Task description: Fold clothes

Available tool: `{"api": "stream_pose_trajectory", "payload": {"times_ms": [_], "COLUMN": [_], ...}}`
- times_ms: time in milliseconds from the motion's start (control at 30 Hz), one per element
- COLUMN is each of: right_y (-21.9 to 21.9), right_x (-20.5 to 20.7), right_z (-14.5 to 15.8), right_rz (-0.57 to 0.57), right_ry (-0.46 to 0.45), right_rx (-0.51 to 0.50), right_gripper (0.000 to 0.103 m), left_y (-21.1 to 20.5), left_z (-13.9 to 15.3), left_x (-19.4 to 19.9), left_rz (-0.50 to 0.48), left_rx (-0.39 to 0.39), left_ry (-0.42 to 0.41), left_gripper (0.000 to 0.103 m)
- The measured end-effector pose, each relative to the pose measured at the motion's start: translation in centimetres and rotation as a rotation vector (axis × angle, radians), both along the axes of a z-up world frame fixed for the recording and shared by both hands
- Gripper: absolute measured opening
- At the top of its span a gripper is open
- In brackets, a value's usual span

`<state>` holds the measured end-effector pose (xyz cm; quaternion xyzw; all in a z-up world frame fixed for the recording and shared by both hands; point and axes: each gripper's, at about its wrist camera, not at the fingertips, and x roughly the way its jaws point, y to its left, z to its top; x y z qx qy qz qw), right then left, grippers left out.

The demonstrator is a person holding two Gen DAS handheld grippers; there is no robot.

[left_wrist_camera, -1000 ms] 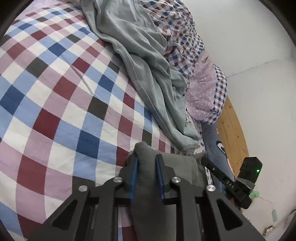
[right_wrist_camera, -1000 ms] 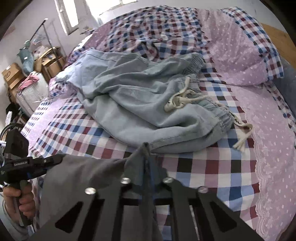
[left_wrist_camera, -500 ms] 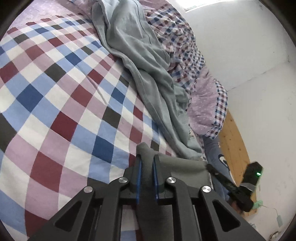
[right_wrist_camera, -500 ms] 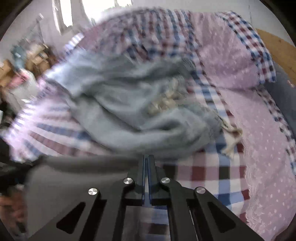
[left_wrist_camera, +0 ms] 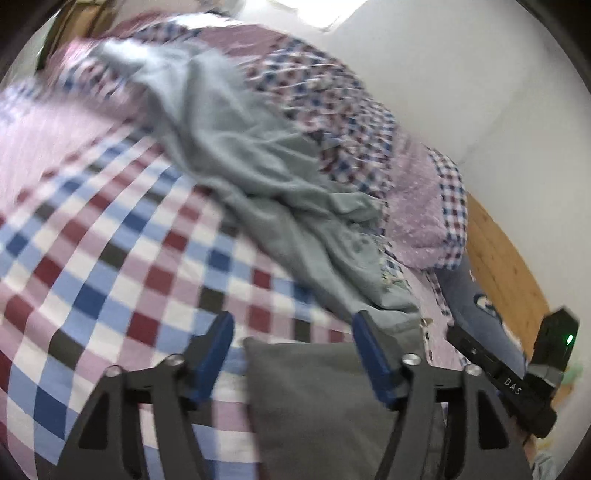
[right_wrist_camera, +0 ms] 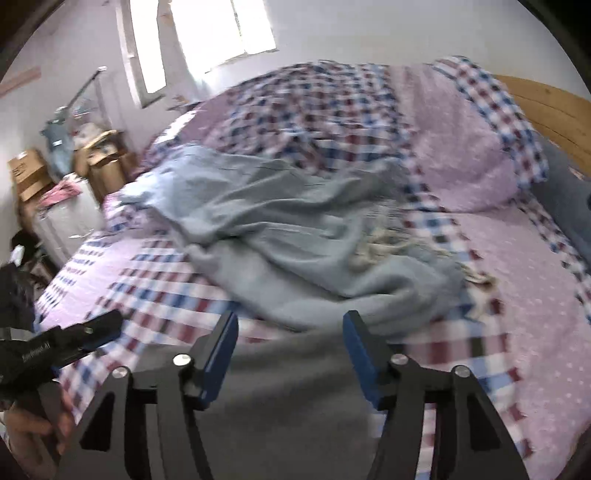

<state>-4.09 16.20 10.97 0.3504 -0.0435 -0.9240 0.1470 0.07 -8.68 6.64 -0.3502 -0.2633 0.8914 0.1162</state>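
A dark grey garment (left_wrist_camera: 317, 398) lies flat on the checked bedspread (left_wrist_camera: 110, 258), near the bed's front edge. My left gripper (left_wrist_camera: 293, 332) stands open above its far edge, blue pads spread wide and holding nothing. In the right wrist view the same grey garment (right_wrist_camera: 291, 391) lies under my right gripper (right_wrist_camera: 290, 334), which is open too. Beyond it a crumpled pale blue-grey pair of trousers (right_wrist_camera: 295, 236) with a cream drawstring (right_wrist_camera: 373, 247) lies across the bed; it also shows as the pale trousers (left_wrist_camera: 258, 173) in the left view.
A lilac dotted pillow (right_wrist_camera: 454, 147) and a wooden headboard (right_wrist_camera: 546, 103) stand at the right. Cardboard boxes (right_wrist_camera: 29, 173) and clutter fill the floor at the left below a bright window (right_wrist_camera: 221, 29). A hand (right_wrist_camera: 33, 432) holds the other gripper's handle.
Both grippers have opened and let go of the grey garment, which now lies flat on the bedspread. Both cameras have tilted up and are blurred by motion.
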Motion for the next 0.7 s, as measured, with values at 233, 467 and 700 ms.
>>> {"api": "stream_pose_trajectory", "payload": {"times_ms": [233, 467, 700], "right_y": [-1.7, 0.1, -0.5], "right_x": [-3.3, -4.6, -4.4], "right_z": [-6.2, -9.1, -9.3], "right_rz": [0.081, 0.08, 0.077], "right_ry": [-0.12, -0.178, -0.163], "right_rx": [0.097, 0.027, 0.071], "right_gripper": [0.066, 0.067, 0.068], "left_y": [5.5, 7.5, 7.9], "left_z": [-2.0, -4.3, -5.0], "left_x": [-1.9, -2.3, -2.5], "left_rz": [-0.085, -0.11, -0.106], "left_rx": [-0.204, -0.372, -0.416], "left_ry": [-0.06, -0.075, -0.072], "left_gripper": [0.083, 0.085, 0.087]}}
